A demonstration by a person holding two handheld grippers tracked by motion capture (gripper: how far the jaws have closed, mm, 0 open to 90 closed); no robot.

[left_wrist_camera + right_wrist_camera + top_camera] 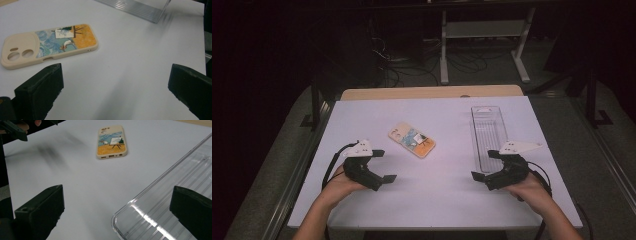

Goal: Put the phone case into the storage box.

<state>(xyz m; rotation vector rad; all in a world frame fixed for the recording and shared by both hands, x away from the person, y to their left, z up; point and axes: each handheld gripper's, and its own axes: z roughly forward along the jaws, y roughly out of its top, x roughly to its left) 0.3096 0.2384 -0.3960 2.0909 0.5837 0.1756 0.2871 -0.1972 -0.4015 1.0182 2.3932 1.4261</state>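
At the centre of the high view, a phone case (411, 140) with a painted back is lying flat on the white tabletop (437, 200), well apart from the clear plastic tray (488, 131) at the right. The left gripper (382, 165) and right gripper (485, 164) are resting low in the frame, jaws spread, holding nothing. In the left gripper view, the case (50, 45) is sitting at the upper left, just beyond the wide-open jaws. In the right gripper view, the case (111, 142) is lying at the top centre, the tray (170, 205) filling the lower right between the parted jaws. Judging from this, nothing is grasped yet; picking up the case and, probably, placing it in the tray are both left.
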